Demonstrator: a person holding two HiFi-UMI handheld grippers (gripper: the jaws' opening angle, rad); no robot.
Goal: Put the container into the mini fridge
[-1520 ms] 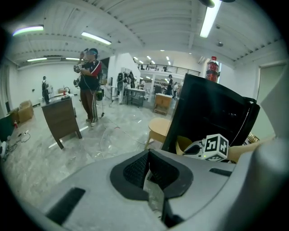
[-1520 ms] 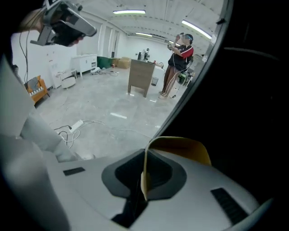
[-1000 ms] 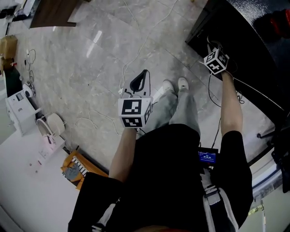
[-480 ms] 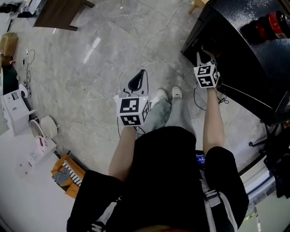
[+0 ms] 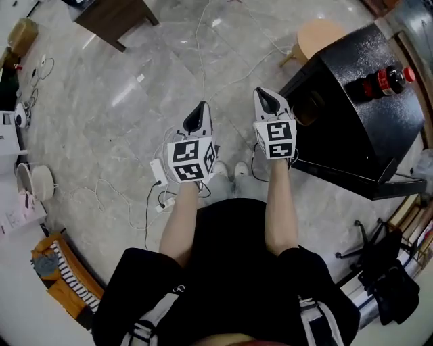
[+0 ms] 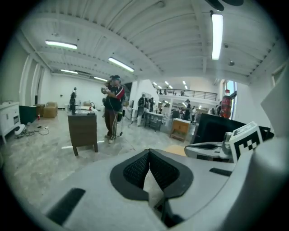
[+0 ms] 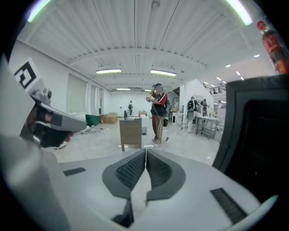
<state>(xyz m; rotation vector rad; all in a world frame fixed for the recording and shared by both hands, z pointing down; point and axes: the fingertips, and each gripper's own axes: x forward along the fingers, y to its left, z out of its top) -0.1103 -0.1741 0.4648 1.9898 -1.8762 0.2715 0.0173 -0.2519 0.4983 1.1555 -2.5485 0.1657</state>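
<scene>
1. The left tool (image 5: 200,111) has its jaws pressed together with nothing between them. It is held out over the floor (image 5: 101,128), just left of its partner.
2. The right tool (image 5: 265,98) has its jaws closing up tight. The pads meet and it grips nothing.
3. The mini fridge (image 5: 365,115) stands just to the right of this tool, with its dark front face nearest the tip. I cannot tell whether its door is open.
4. The container shows in no view. Neither tool carries it, and I cannot tell whether it sits inside the fridge or somewhere out of frame.
5. As I judge it, the step in hand is to locate the container. Find it before either tool opens, then approach with the jaws wide and level. Close on its sides squarely so it does not tip on the way in.
6. Cables (image 5: 145,203) trail on the floor below and to the left of the left tool, near the feet. Step over them rather than through them.
7. The floor ahead of both tools is open, with a brown cabinet (image 5: 111,17) far ahead and to the left.
8. To the right of the right tool, the fridge's front corner and a thin dark panel (image 5: 345,179) low beside the arm are the edges to keep clear of.
9. A bottle (image 5: 382,80) lies on the fridge top and a stool (image 5: 318,30) stands beyond it, so a jolt to the fridge could roll the bottle.
</scene>
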